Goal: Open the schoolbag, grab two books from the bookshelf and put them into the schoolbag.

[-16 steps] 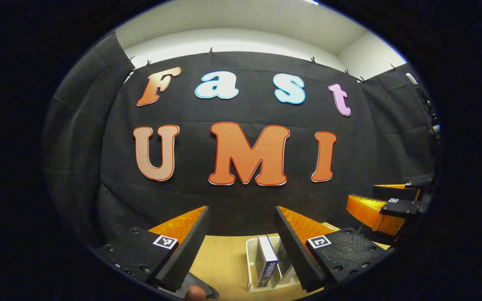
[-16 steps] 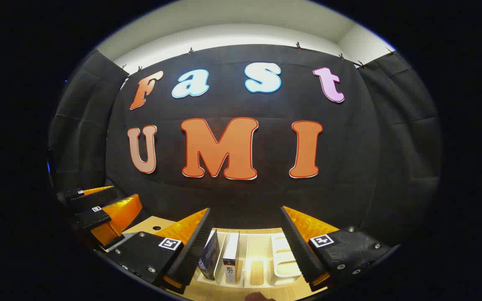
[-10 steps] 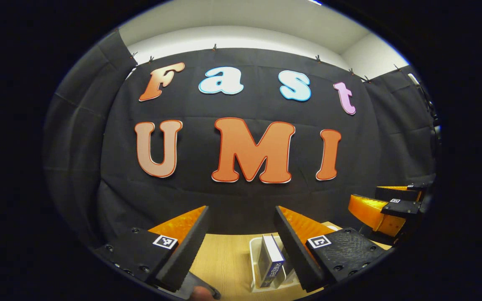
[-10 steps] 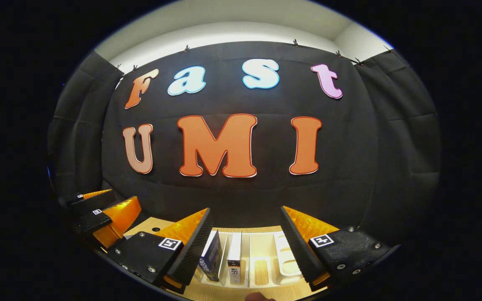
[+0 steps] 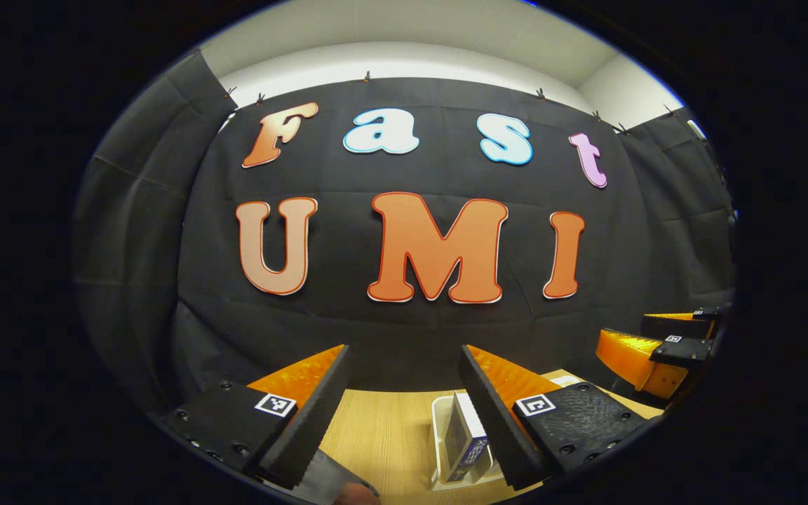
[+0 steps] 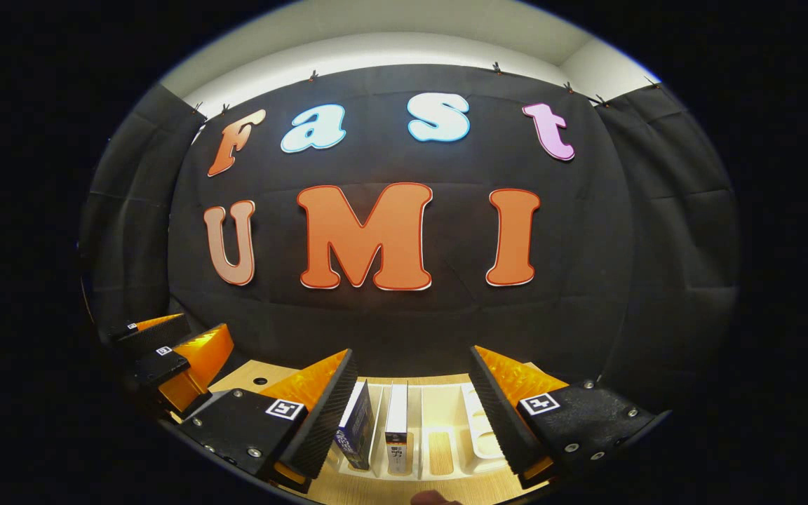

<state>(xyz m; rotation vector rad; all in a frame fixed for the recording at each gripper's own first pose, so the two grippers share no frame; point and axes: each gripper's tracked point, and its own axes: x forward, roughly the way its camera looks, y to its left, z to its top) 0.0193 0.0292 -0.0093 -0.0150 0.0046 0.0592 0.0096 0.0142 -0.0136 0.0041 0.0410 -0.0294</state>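
Two upright books stand in a white slotted bookshelf (image 6: 446,414) on the wooden table: a dark blue one (image 6: 356,428) and a white-spined one (image 6: 396,424). My right gripper (image 6: 411,354) is open, held above and short of them, with both books showing between its fingers. In the left gripper view the blue book (image 5: 466,438) sits in the same rack (image 5: 439,435), just inside my right finger. My left gripper (image 5: 404,351) is open and holds nothing. Each gripper appears at the edge of the other's view: the right one (image 5: 646,344), the left one (image 6: 172,351).
The wooden tabletop (image 5: 376,428) runs up to the black cloth wall. A small round hole (image 6: 259,381) marks the table at the left. A dark grey item (image 5: 330,480), too cut off to identify, lies at the bottom edge of the left gripper view.
Both views have tipped slightly downward, so more of the table and rack shows. In the left gripper view the book and rack have slid to the right. Both grippers stay open.
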